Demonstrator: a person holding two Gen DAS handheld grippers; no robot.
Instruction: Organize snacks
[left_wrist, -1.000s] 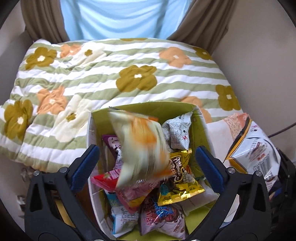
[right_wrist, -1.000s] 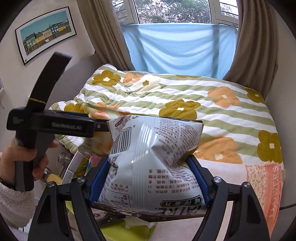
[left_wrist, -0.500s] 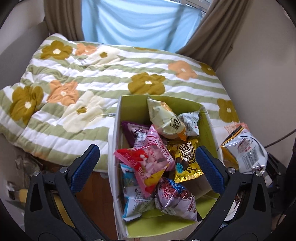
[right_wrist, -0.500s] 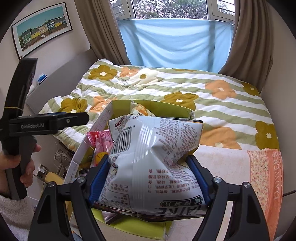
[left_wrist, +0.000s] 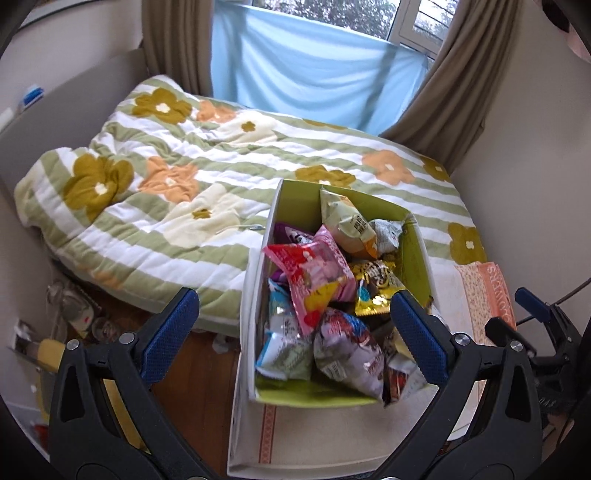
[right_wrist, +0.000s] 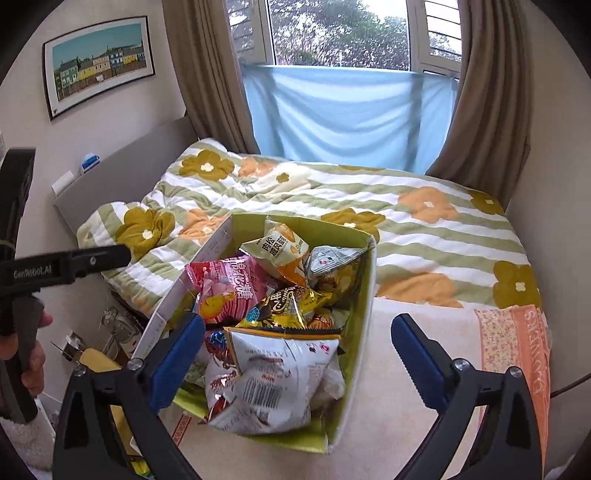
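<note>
At far left of the right wrist view, a person's hand (right_wrist: 22, 354) grips the black handle of the left gripper (left_wrist: 293, 332), whose bar runs across mid-left; in its own view that gripper's blue pads stand wide apart w/ nothing between them, released, hovering over the box's near half. Upper left of that right view: a framed picture of coloured houses (right_wrist: 99, 66) on the wall, brown curtains & a pale blue cloth (right_wrist: 343, 114) over the window further right. Centre of both views: a green-lined cardboard box (right_wrist: 364, 291) sits on the bed, at the near edge of the floral striped quilt (left_wrist: 177, 192), packed w/ snack bags. Inside, left to right approx: a pink/red candy packet (right_wrist: 225, 291), a cream & orange packet (right_wrist: 280, 247) at the far end, a gold packet (right_wrist: 288, 306) mid-box, a grey packet (right_wrist: 328, 262) by the right wall. Nearest the camera, a white chip bag (right_wrist: 273, 380) w/ barcode lies on top of the pile, tilted, below the right gripper (right_wrist: 297, 354); its jaws are opening, pads clear of the bag, let go. Lower right: an orange printed towel (right_wrist: 517, 354) lies beside the box; a dark cable (left_wrist: 565, 291) at the right edge.
</note>
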